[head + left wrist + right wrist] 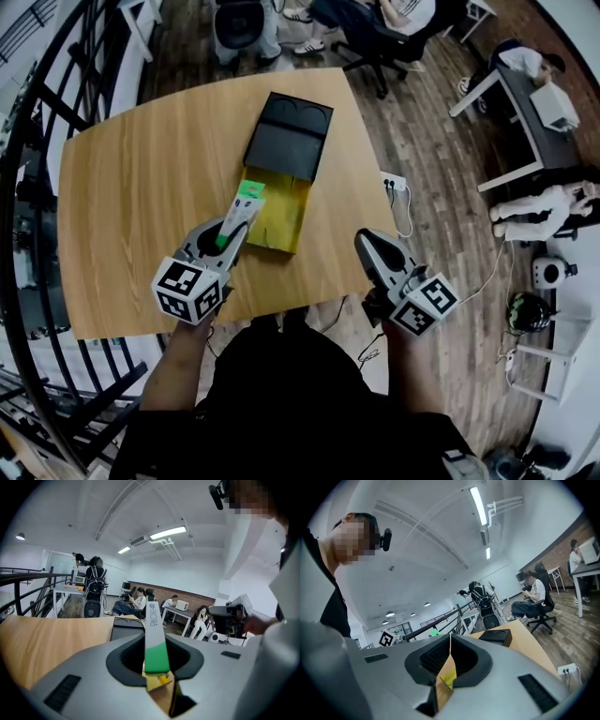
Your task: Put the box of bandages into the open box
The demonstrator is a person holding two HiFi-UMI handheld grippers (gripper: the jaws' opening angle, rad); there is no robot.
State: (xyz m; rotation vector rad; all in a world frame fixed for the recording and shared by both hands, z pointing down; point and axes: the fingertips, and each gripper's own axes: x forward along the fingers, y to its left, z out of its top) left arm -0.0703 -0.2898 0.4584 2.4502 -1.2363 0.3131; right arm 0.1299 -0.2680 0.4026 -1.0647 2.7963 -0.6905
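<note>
**Item:** box of bandages (248, 199), white with a green end. It is pinched narrow-side between the left tongs (234, 230) and held above the bench (131, 187), at the near left corner of the open box (281, 217).

**Receptacle:** yellow tray, with the black lid (289, 131) folded back beyond it. The tray appears empty.

**Right tongs** (368, 242): pressed together on nothing, held off the bench's right edge.

**Progress:** pickup and carry look done. Lowering into the tray and release are left.

**Views:**
- The head view alone gives the layout of bandage box against tray.
- The left gripper view alone shows the grip, with the bandage box (155, 641) standing upright in the jaws and the lid (126, 623) ahead.
- The right gripper view shows its own jaws meeting in a line, and the left gripper's marker cube (386, 638) in the distance.
- Whether the bandage box touches the tray rim cannot be told.
</note>
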